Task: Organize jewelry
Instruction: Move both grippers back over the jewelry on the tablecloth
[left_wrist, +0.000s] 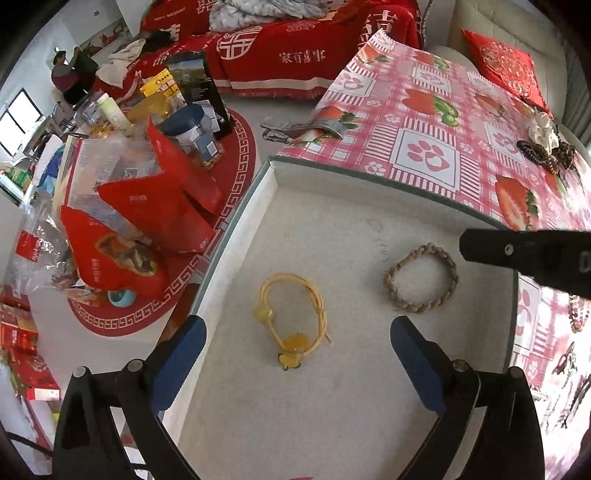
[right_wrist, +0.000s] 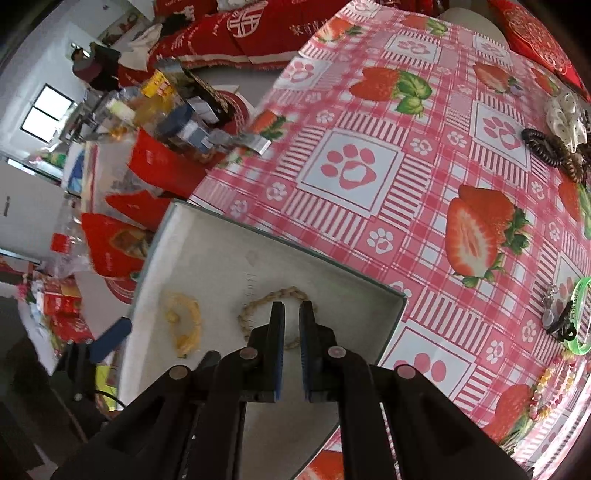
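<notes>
A shallow white tray (left_wrist: 273, 177) sits at the table's near corner; it also shows in the right wrist view (right_wrist: 397, 306). In it lie a yellow cord bracelet (left_wrist: 291, 317) with a flower charm and a tan braided bracelet (left_wrist: 421, 280). My left gripper (left_wrist: 295, 362) is open above the tray, its jaws on either side of the yellow bracelet, not touching it. My right gripper (right_wrist: 292, 314) hovers over the braided bracelet (right_wrist: 273, 295), its jaws a narrow gap apart and holding nothing. The yellow bracelet (right_wrist: 184, 325) lies to its left.
More jewelry lies on the strawberry tablecloth (right_wrist: 369, 166): a green bangle (right_wrist: 580, 317) beside a dark clip, a bead strand (right_wrist: 550, 387), dark coiled bands (right_wrist: 550, 151) and a white scrunchie (right_wrist: 565, 114). Red bags and bottles (left_wrist: 147, 184) crowd the floor to the left.
</notes>
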